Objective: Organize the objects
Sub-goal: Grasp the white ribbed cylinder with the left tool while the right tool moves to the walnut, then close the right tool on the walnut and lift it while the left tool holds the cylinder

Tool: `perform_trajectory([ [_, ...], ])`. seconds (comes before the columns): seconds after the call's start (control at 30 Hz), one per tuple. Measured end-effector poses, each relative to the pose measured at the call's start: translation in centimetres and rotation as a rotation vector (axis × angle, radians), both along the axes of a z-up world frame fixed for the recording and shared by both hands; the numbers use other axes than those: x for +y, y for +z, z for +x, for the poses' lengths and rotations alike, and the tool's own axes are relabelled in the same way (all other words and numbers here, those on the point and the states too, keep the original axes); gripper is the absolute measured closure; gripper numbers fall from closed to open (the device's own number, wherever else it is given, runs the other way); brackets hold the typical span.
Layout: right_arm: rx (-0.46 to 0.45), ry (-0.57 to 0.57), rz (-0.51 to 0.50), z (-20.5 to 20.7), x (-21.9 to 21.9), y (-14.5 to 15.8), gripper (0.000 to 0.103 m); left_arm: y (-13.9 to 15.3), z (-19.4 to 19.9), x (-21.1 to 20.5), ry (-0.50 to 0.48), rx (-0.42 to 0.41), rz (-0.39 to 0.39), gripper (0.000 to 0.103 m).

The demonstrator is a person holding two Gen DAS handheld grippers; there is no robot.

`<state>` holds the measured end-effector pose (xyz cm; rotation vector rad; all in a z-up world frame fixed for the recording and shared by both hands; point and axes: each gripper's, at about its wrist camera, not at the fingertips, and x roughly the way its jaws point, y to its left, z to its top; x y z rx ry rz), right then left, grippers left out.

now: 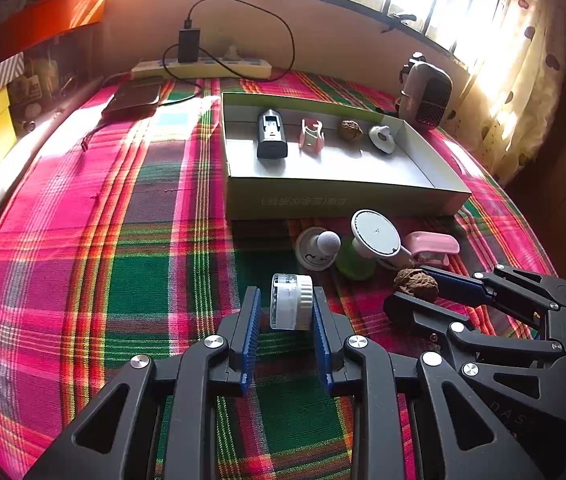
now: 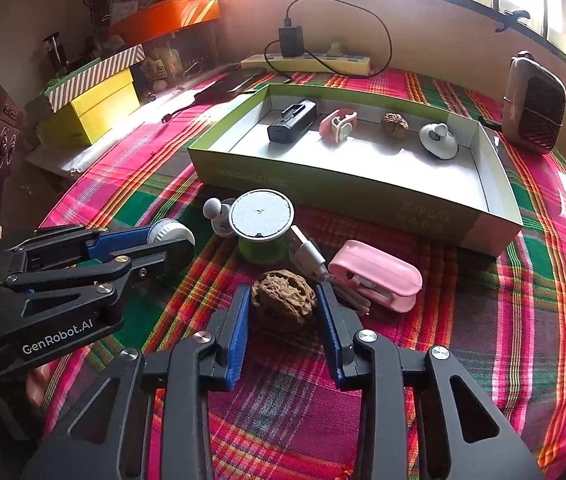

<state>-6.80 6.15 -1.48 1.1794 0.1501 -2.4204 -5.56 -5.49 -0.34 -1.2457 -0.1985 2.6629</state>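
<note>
Walnut (image 2: 284, 301) between the blue pads of my right gripper (image 2: 283, 308), low centre of the right wrist view, resting on the plaid cloth (image 2: 483, 340)
Both pads touch its flanks, so I judge it pinched; I'd grip evenly and lift straight, since the rough shell may roll, and clear the pink stapler (image 2: 377, 274) just beside it. My left gripper (image 1: 287, 308) pinches a clear capped jar (image 1: 291, 301) at lower centre of its own view. Beyond lies the open box (image 2: 363, 194), upper middle, where another walnut (image 2: 394, 125) already sits; I'd set mine near it
</note>
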Motion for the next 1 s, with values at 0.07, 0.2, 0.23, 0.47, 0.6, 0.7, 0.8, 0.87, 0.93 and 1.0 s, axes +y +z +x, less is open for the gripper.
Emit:
perform_trajectory([
  [0.07,0.0,0.0,0.0,0.0,0.03,0.01,0.069,-0.02,0.0,0.01,0.0,0.0,0.001,0.079],
  [0.2,0.0,0.0,-0.001,0.0,0.08,0.02,0.069,-0.01,-0.06,-0.04,0.006,-0.001,-0.006,0.084],
  [0.23,0.0,-0.001,-0.001,0.01,0.07,0.03,0.069,-0.02,-0.1,-0.05,0.006,-0.001,-0.007,0.084],
  [0.47,-0.001,0.0,-0.002,0.02,0.08,0.04,0.069,-0.02,-0.15,0.0,0.009,-0.001,-0.015,0.086],
  [0.6,0.0,0.0,-0.001,0.04,0.06,0.04,0.069,0.0,-0.17,0.02,0.01,-0.001,-0.016,0.086],
  [0.7,0.0,0.0,-0.001,0.04,0.07,0.04,0.069,0.0,-0.17,0.06,0.01,-0.001,-0.017,0.086],
  [0.8,0.0,0.0,-0.001,0.04,0.06,0.03,0.069,0.0,-0.18,0.1,0.01,-0.001,-0.017,0.086],
  [0.87,0.0,0.0,-0.001,0.04,0.07,0.03,0.069,-0.01,-0.17,0.15,0.01,-0.001,-0.016,0.086],
  [0.93,0.0,0.0,-0.002,0.03,0.08,0.03,0.069,0.0,-0.17,0.2,0.01,-0.001,-0.017,0.086],
  [1.0,0.0,0.0,-0.002,0.02,0.1,0.05,0.069,0.0,-0.18,0.2,0.01,-0.001,-0.019,0.086],
])
